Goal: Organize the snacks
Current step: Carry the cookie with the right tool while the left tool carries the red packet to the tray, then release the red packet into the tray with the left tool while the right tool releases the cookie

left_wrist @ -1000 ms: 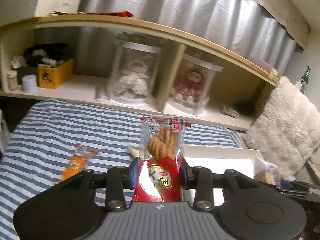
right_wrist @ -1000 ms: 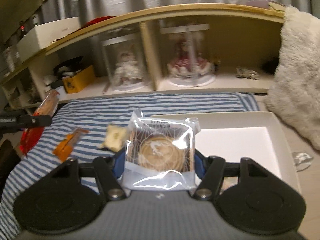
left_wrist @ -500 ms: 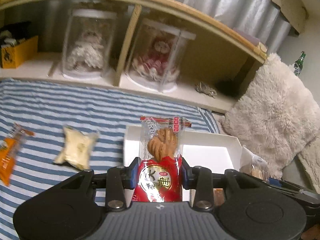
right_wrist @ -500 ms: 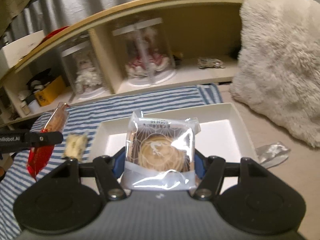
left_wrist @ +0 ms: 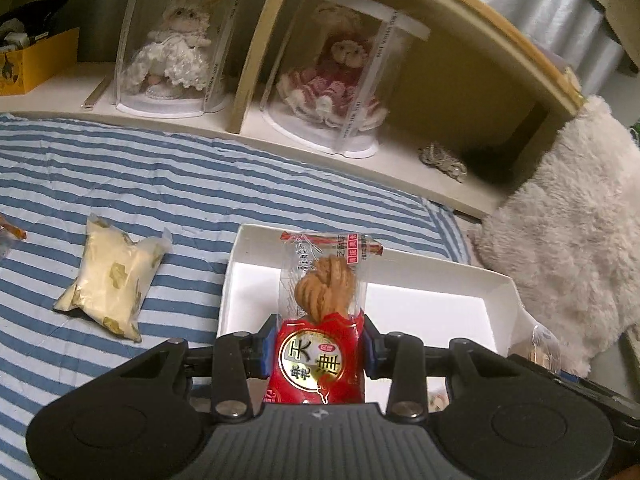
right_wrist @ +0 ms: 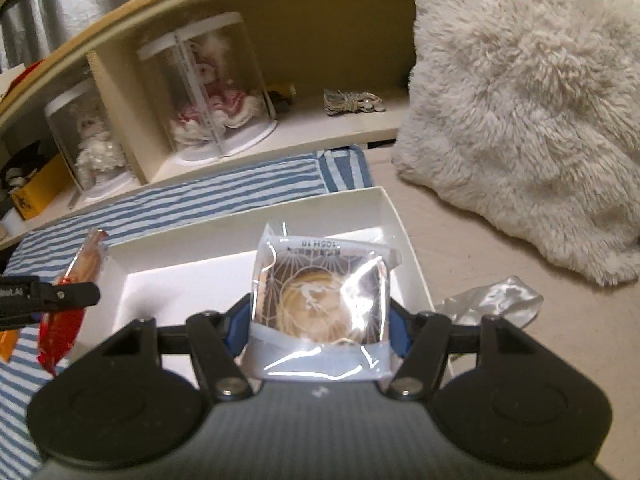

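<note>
Left gripper (left_wrist: 319, 354): clamped on the red twist-snack packet (left_wrist: 320, 320) — above the white box (left_wrist: 496, 280).
Right gripper (right_wrist: 320, 320): gripping the clear pastry packet (right_wrist: 320, 300) — over the same box.
Yellow packet (left_wrist: 112, 276): beside the box.

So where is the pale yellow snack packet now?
In the left wrist view, the pale yellow packet lies on the striped blanket, left of the white box, apart from it.

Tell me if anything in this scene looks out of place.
A crumpled clear wrapper lies loose on the beige surface just outside the white box, apparently empty. A pale yellow snack packet lies on the striped blanket, not yet boxed.
</note>
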